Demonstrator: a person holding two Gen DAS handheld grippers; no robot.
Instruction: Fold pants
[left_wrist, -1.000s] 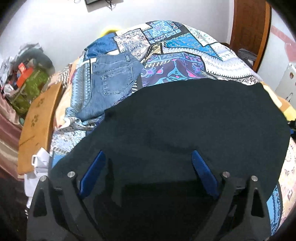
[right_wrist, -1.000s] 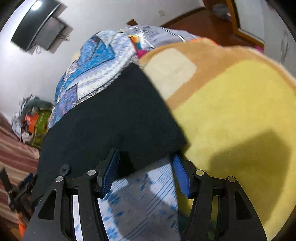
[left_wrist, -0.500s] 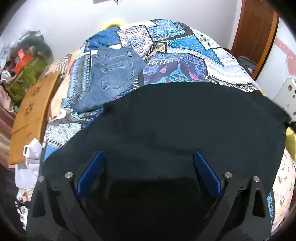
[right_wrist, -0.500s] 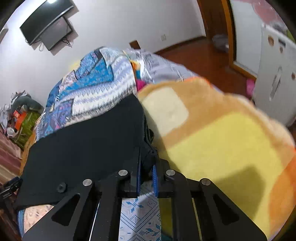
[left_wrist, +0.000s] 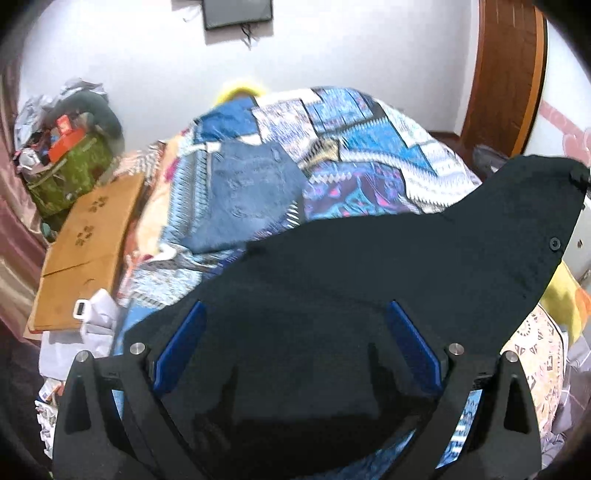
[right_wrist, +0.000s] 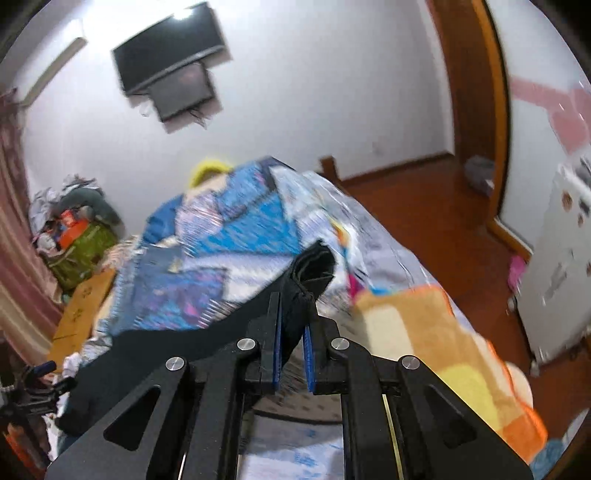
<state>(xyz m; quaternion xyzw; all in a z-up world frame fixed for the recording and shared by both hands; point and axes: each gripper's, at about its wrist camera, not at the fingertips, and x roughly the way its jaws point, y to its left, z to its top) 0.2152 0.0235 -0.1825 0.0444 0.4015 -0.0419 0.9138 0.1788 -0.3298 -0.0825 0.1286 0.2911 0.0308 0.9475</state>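
Over the patchwork bedspread (left_wrist: 376, 155), right gripper (right_wrist: 293, 354) clamps the black pants (left_wrist: 369, 266) corner; left gripper (left_wrist: 295, 350) gapes wide, its lower half lost against dark cloth; jeans (left_wrist: 247, 192) at 11 o'clock.

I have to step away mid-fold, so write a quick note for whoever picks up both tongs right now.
Right tongs: shut on one corner of the black pants, lifted above the bed.
Left tongs: open, both pads over the near part of the pants, gripping nothing.
Blue jeans lie folded farther back on the bed.
Done: corner picked up. No fold laid yet as far as I can see.
Left: probably carry the lifted corner across, set it down, smooth, then fold again.
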